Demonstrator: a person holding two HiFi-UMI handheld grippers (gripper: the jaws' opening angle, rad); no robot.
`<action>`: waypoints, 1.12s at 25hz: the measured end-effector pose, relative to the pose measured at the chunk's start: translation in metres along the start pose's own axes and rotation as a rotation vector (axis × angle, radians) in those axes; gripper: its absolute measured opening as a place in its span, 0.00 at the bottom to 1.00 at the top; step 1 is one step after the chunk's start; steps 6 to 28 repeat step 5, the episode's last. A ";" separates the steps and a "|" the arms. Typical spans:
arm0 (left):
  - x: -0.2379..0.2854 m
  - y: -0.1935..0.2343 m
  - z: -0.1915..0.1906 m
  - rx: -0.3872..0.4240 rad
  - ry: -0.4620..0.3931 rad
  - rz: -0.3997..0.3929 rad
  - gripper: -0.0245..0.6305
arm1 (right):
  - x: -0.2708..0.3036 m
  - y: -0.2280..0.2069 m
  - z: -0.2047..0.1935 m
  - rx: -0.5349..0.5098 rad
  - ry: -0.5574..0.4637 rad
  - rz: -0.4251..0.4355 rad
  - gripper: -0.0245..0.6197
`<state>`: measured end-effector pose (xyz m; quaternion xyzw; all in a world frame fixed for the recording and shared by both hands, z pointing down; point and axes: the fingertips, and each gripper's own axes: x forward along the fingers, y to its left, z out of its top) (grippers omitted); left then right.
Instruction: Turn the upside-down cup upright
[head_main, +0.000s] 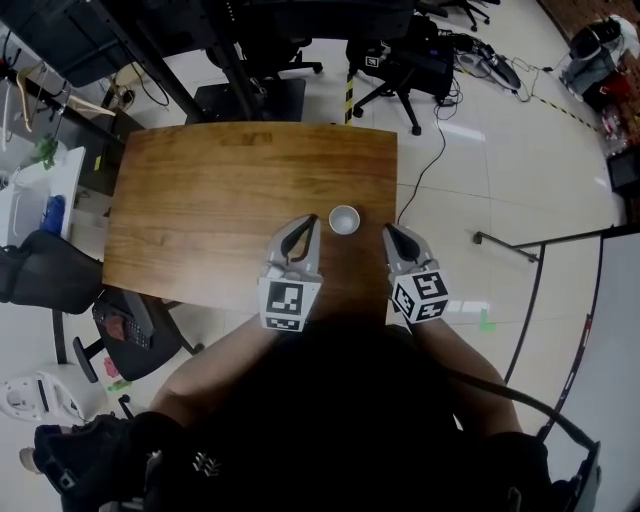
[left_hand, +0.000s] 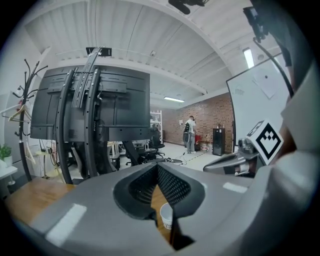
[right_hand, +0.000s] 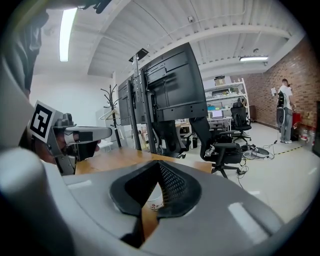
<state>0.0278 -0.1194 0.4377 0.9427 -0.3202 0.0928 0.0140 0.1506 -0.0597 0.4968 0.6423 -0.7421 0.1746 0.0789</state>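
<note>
Head view first: I see the white cup (head_main: 343, 219) standing mouth-up on the wooden table (head_main: 200, 200), near its front edge. It sits between the tips of the left gripper (head_main: 311, 222) and the right gripper (head_main: 388, 230), touching neither. Left gripper view: my left claw is clenched, tips together and nothing in them, and the cup shows low through the gap behind the tips. Right gripper view: the right claw is clenched and empty too, with the cup just beyond it on the wood.
</note>
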 end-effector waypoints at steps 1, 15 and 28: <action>-0.001 0.001 0.000 0.001 0.000 0.000 0.04 | 0.001 0.000 0.000 -0.003 0.000 -0.003 0.04; -0.003 0.004 0.000 0.001 0.001 0.007 0.04 | 0.002 0.003 0.000 -0.029 0.001 -0.004 0.04; -0.003 0.004 0.000 0.001 0.001 0.007 0.04 | 0.002 0.003 0.000 -0.029 0.001 -0.004 0.04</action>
